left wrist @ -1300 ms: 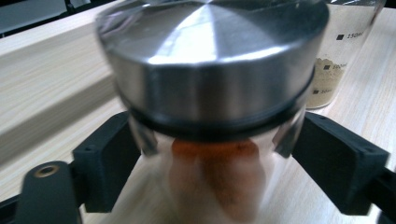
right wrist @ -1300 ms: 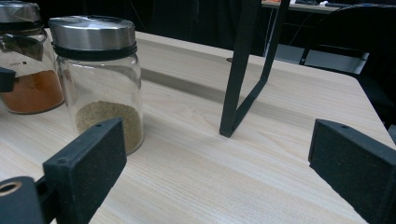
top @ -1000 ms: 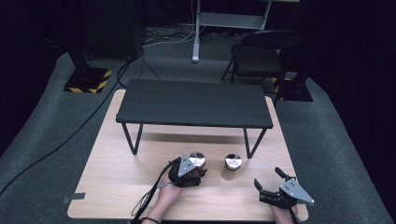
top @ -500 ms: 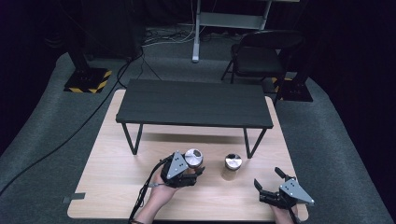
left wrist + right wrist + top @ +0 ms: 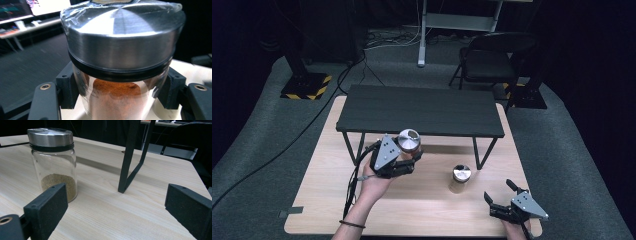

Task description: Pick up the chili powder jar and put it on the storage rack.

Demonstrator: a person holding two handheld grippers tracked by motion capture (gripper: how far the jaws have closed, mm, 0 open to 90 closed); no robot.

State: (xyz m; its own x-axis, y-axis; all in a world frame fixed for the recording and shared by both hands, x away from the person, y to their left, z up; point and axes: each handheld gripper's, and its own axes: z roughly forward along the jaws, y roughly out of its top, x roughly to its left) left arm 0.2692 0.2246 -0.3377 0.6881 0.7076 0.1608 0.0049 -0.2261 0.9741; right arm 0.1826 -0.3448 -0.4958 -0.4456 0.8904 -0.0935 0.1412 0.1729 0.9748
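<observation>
Clamping a red-powder jar [image 5: 122,75], the left gripper [image 5: 404,162] contrasts with the right gripper [image 5: 502,197], spread wide.

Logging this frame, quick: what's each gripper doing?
Left gripper: shut on the red-powder jar.
Right gripper: open, holding nothing.

Recording lab or studio: dark curtained surround, grey carpet [image 5: 262,150], weighted stand base with hazard striping [image 5: 306,86], floor cables [image 5: 382,40], folding chair [image 5: 484,62], lit monitors [image 5: 32,7] behind wooden table [image 5: 432,200].
</observation>
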